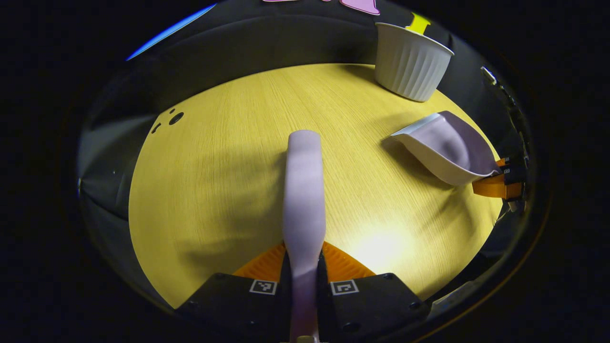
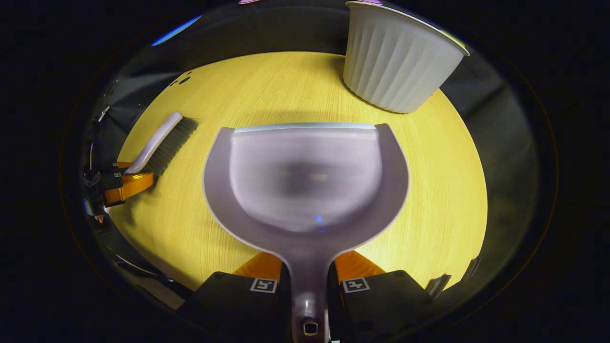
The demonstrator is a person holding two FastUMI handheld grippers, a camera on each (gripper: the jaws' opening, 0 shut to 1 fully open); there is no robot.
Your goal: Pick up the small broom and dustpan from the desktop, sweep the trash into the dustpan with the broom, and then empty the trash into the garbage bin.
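**Broom and dustpan both gripped over the desktop**

In the left gripper view, the left gripper (image 1: 303, 267) clamps the broom (image 1: 303, 190) by its handle. In the right gripper view, the right gripper (image 2: 307, 274) pinches the dustpan (image 2: 305, 176) by its handle above the wooden desktop (image 2: 429, 190). The ribbed white garbage bin (image 2: 395, 62) stands at the far edge, right of centre.

Broom (image 1: 303, 190) bristles hidden underneath
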